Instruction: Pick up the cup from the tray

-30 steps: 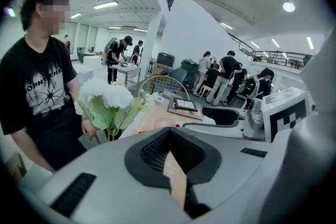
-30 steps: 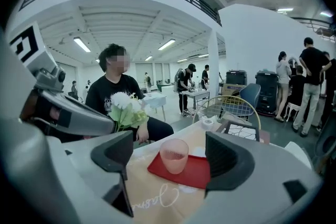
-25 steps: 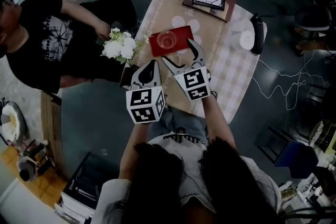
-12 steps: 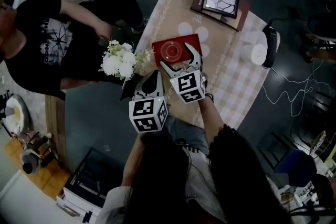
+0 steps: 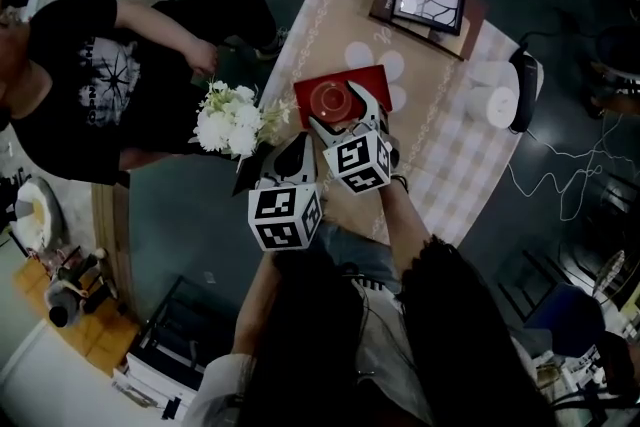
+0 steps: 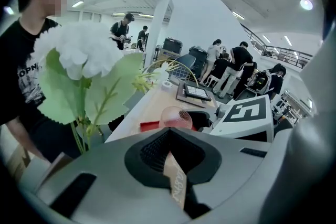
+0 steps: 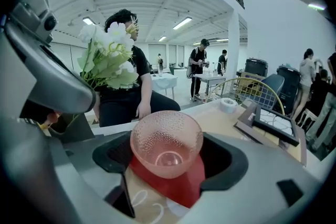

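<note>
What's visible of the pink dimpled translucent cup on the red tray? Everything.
The pink translucent cup is small, rounded and handleless, with a dimpled wall and a smooth round base. It looks like glass or plastic and seems empty. It stands upright, mouth up, on the red rectangular tray. The right gripper has its jaws apart on either side of it; whether they touch it cannot be told.

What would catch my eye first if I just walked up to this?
A dimpled pink cup standing on a red tray, framed between the open jaws of the right tool. Next, the bunch of white flowers at the edge of the table, left of the tray in the head view.
</note>
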